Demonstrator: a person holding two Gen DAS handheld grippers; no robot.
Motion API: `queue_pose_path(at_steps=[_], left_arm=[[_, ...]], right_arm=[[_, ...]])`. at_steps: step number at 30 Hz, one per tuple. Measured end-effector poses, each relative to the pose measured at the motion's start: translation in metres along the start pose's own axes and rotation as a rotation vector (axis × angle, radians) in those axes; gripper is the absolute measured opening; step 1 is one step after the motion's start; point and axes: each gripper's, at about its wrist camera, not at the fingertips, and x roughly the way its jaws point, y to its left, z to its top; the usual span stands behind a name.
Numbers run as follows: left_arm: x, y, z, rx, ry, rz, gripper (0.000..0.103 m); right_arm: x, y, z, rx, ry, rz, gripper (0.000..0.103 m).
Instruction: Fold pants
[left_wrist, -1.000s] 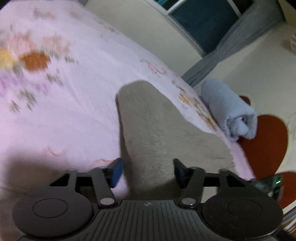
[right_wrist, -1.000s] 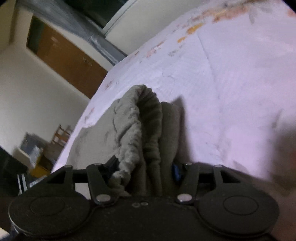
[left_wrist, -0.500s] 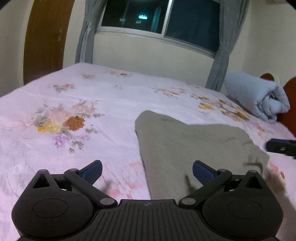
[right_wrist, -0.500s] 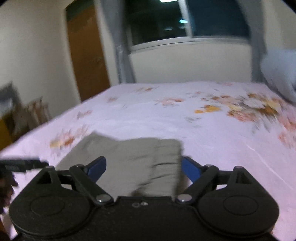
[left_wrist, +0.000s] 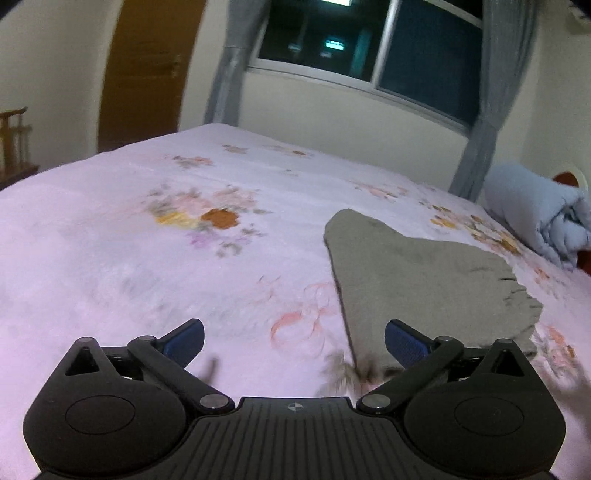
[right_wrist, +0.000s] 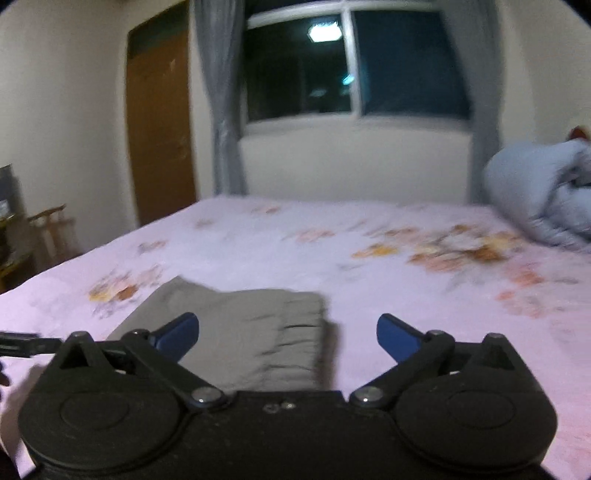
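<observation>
Both the left gripper (left_wrist: 293, 341) and the right gripper (right_wrist: 287, 336) stood wide open, holding nothing. Just ahead, the folded grey soft-knit pants (left_wrist: 421, 280) lay flat on the pink floral bedsheet (left_wrist: 110, 258), ribbed waistband rumpled. Any further fold would best begin with smoothing that edge.

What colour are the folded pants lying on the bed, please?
The pants are plain grey-taupe, without any pattern; the left wrist view shows them best.

Dark window (right_wrist: 352, 66), grey curtains (right_wrist: 221, 110)
</observation>
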Motion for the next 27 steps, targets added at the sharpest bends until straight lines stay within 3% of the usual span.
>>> queue_pose_path(at_steps=[3, 9, 13, 18, 22, 27], left_arm=[[-0.023, -0.004, -0.011, 0.013, 0.017, -0.016, 0.103], [-0.081, -0.034, -0.031, 0.194, -0.063, -0.033, 0.103], [-0.119, -0.044, -0.042, 0.252, -0.084, -0.059, 0.103], [-0.154, -0.05, -0.052, 0.199, -0.091, -0.056, 0.103], [-0.171, -0.062, -0.066, 0.28, -0.145, -0.006, 0.103], [-0.175, -0.052, -0.066, 0.225, -0.15, -0.007, 0.103]], right_arm=[[-0.025, -0.004, -0.014, 0.002, 0.006, -0.053, 0.097], [-0.086, -0.005, -0.047, 0.051, 0.018, -0.097, 0.097], [-0.109, 0.016, -0.066, 0.007, -0.002, -0.103, 0.097], [-0.132, 0.034, -0.079, -0.044, -0.027, -0.086, 0.097], [-0.136, 0.041, -0.078, -0.069, -0.037, -0.076, 0.097], [-0.14, 0.045, -0.081, -0.052, -0.025, -0.063, 0.097]])
